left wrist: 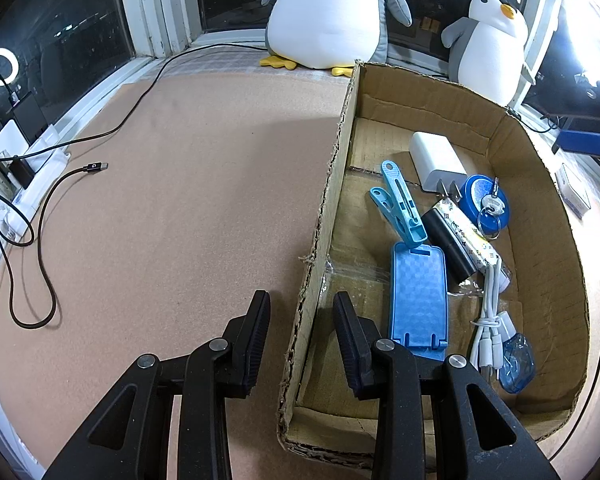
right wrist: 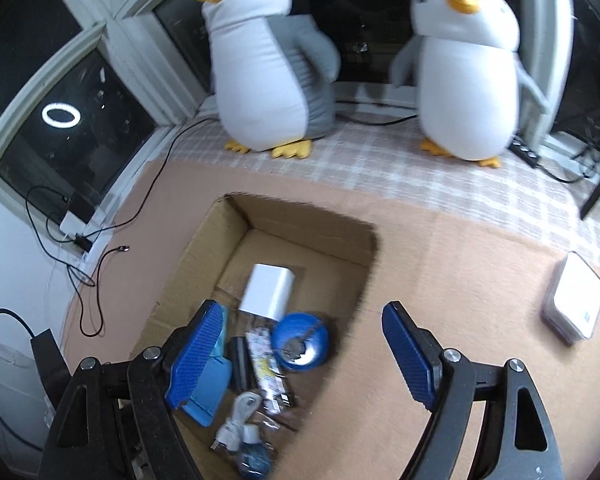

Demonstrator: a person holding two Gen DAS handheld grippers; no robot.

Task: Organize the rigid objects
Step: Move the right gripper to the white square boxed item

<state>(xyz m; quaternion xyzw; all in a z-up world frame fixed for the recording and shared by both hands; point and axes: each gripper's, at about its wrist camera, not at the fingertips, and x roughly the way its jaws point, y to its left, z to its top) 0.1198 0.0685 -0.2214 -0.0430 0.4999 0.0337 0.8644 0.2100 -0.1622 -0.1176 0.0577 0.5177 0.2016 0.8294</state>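
Left wrist, cardboard box (left wrist: 342, 168) wall between open left gripper (left wrist: 302, 340) fingers

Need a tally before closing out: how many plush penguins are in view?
2. Big penguin on the checked cloth behind the box, to its left; small penguin on the same cloth to the right. None hidden, as far as visible.

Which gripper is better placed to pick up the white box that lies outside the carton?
Probably the right gripper: it is open, and the white box lies just to its right. The left gripper straddles the carton wall, across from it.
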